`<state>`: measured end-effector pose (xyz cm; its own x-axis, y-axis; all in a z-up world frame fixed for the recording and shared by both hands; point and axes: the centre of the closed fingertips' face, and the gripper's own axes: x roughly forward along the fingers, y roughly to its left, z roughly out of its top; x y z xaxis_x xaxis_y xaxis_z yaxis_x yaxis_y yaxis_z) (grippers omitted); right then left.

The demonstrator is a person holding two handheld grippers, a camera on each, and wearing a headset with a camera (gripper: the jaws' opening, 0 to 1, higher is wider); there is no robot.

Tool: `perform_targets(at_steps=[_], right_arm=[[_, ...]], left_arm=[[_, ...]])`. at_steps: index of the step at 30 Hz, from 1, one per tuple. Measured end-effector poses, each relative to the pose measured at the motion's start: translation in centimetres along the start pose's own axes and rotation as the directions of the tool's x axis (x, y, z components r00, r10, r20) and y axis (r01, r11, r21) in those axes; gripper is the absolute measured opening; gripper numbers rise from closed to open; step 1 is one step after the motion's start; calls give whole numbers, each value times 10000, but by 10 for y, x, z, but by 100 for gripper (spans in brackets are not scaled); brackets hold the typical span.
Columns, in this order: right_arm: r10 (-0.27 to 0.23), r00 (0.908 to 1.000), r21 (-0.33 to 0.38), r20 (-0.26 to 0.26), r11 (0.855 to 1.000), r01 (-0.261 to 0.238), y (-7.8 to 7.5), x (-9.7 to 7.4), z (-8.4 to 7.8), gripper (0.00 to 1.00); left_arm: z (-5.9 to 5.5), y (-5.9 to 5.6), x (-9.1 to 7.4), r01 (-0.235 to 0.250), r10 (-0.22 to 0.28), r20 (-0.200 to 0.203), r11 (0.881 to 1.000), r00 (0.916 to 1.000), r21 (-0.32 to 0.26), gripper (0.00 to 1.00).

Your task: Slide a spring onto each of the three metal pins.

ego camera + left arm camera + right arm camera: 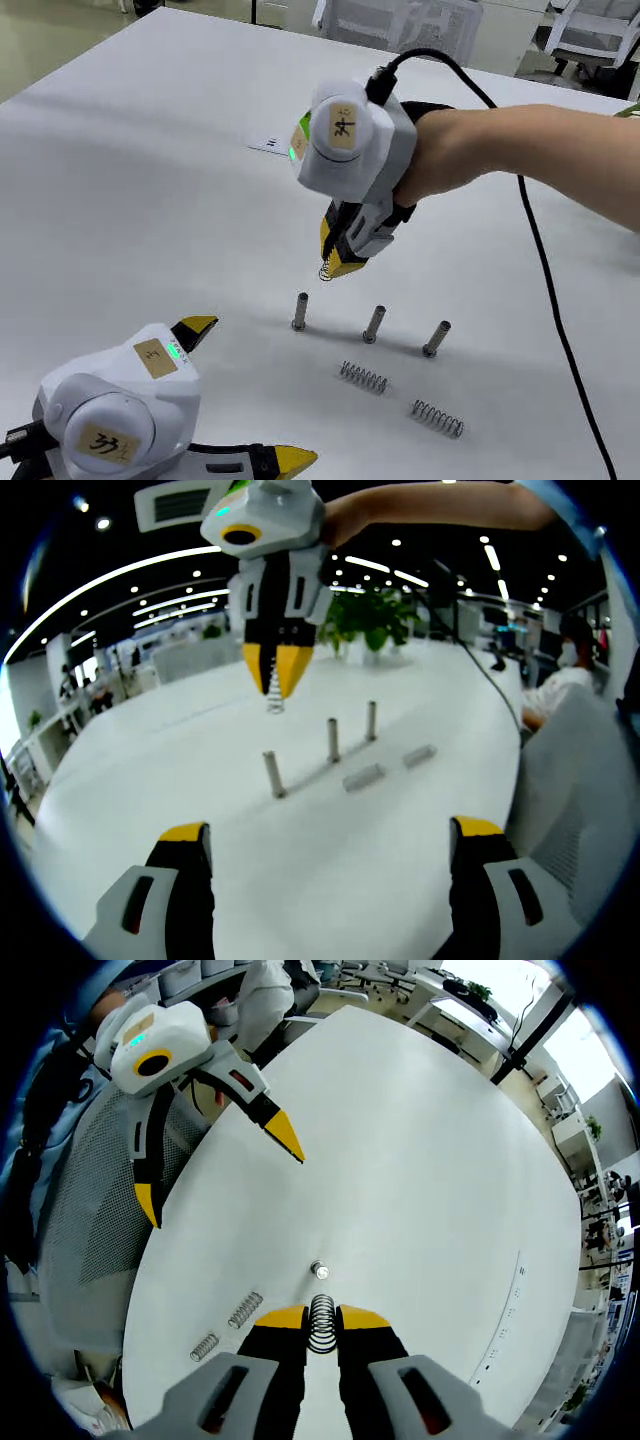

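Open-plan office, large white table (150, 150), mesh office chairs (400, 25), ceiling light strips (120, 580), potted plant (375, 615)

A big white table (120, 180) takes up most of this open office. Past its far edge, at one o'clock in the head view, stand pale mesh-backed chairs (400, 25), with greenish floor (35, 40) at eleven. In the left gripper view, long curved light strips (150, 563) and small spotlights cross a dark ceiling, with a leafy plant (375, 610) at twelve. Bright windows (500, 985) glare at one o'clock in the right gripper view.
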<state>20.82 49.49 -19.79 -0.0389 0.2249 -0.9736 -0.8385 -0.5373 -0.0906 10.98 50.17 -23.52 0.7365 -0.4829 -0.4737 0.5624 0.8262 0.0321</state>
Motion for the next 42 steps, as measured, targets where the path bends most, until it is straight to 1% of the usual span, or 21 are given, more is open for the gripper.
perform_targets(at_steps=[2,7,11,13,15,19,26,29,33,37,42], right_arm=[[64,9999,-157,-140,9999,-66,1,3,1,12],[157,9995,-407,-285,9990,-169,2,11,4,12],[201,9990,-557,-406,9982,-223,3,14,3,12],[215,9985,-679,-496,9974,-249,4,16,3,12],[245,9980,-767,-588,9966,-290,5,18,2,12],[256,9980,-794,-584,9964,-302,5,19,3,12],[274,9980,-883,-563,9956,-324,5,19,9,12],[312,9972,-988,-683,9944,-379,6,21,9,12],[330,9970,-1011,-696,9941,-399,5,23,10,13],[358,9960,-1107,-822,9928,-448,5,25,9,13],[477,9951,-1133,-866,9919,-574,7,28,8,13]], left_arm=[[0,0,0,-3,3,3,10000,10000,-5,100],[-1,1,0,-37,36,-33,10000,10000,-46,100],[-1,1,0,-35,35,-51,10000,10000,-56,100],[-2,1,0,-30,30,-90,10000,10000,-37,98],[-1,2,0,-86,86,-45,10000,10000,-35,99],[-1,3,-1,-123,123,-14,9999,9999,-83,99],[-1,0,0,-29,29,-32,10000,10000,-30,99],[-1,0,0,-19,18,-57,10000,10000,-25,99],[-2,0,0,4,-4,-62,10000,10000,-36,99],[-2,0,0,31,-31,-78,10000,10000,-26,99],[-2,0,0,53,-53,-80,10000,10000,-28,98]])
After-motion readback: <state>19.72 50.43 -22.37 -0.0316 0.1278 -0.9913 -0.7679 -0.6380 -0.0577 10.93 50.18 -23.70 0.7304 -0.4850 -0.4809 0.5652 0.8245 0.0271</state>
